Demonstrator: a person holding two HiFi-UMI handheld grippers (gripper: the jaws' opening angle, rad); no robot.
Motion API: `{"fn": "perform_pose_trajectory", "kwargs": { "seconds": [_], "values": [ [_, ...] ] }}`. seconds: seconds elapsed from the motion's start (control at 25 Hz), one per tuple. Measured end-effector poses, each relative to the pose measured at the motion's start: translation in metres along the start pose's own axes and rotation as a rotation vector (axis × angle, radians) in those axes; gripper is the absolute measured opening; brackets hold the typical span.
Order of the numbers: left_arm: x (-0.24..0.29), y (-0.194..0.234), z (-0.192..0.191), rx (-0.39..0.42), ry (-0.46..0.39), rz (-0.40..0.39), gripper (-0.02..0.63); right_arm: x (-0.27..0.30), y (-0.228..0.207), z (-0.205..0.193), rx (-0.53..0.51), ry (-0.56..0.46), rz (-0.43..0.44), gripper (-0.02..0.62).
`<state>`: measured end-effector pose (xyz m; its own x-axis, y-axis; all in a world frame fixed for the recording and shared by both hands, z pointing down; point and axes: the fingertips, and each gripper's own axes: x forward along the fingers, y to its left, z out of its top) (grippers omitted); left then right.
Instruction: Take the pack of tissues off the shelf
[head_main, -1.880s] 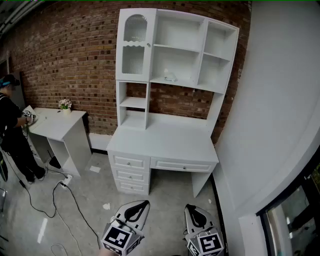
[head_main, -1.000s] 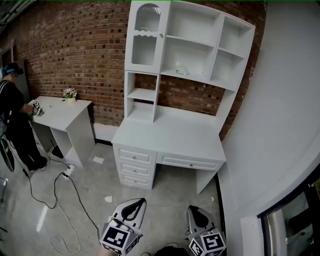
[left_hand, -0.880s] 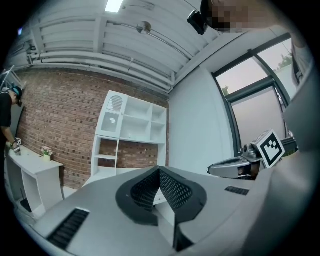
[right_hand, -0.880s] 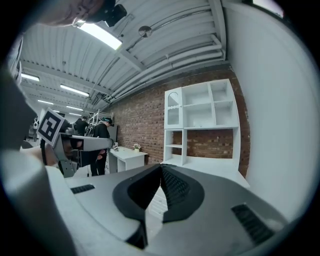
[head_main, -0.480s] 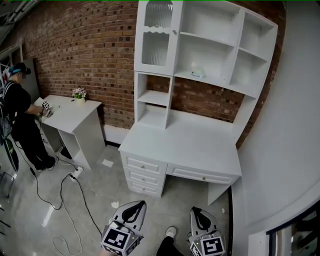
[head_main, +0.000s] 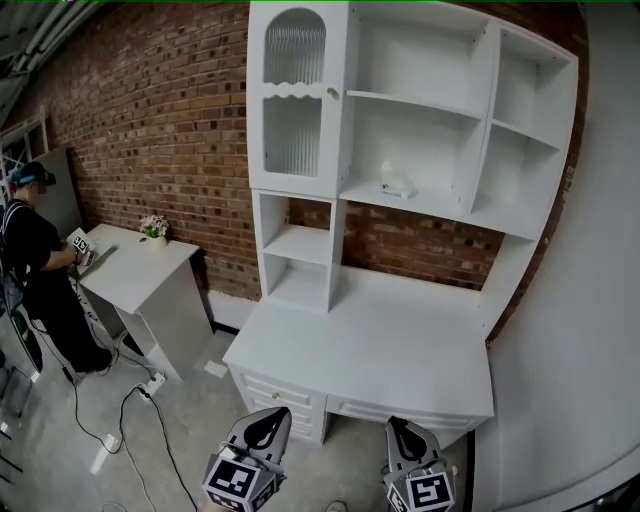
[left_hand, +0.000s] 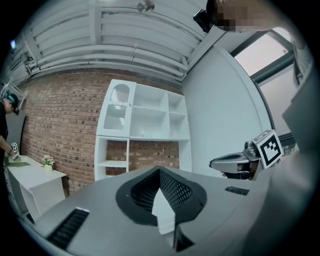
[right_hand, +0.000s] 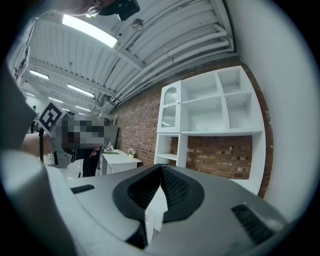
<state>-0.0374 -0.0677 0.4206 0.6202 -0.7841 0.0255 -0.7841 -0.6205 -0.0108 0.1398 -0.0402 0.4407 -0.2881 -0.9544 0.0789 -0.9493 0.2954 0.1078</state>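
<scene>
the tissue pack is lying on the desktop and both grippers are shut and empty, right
Not on the desktop: the pack of tissues lies on the middle shelf of the hutch above it, as the head view shows. The left gripper and right gripper are indeed shut and empty.

Bright ceiling light, fisheye edges, perhaps soft

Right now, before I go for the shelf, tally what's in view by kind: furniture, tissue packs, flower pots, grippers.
Furniture: 2, the desk with shelves and the side table
Tissue packs: 1, the pack of tissues on a middle shelf
Flower pots: 1, the flower pot on the side table
Grippers: 2, the left gripper and the right gripper
Total: 6
</scene>
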Motion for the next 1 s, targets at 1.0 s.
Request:
{"fn": "perform_pose_trajectory", "kwargs": {
  "seconds": [1.0],
  "values": [
    [0.334,0.133,0.019,0.019,-0.037,-0.107,0.012,0.283,-0.193,0.041,0.004,-0.067,-0.092,0.006]
  ]
}}
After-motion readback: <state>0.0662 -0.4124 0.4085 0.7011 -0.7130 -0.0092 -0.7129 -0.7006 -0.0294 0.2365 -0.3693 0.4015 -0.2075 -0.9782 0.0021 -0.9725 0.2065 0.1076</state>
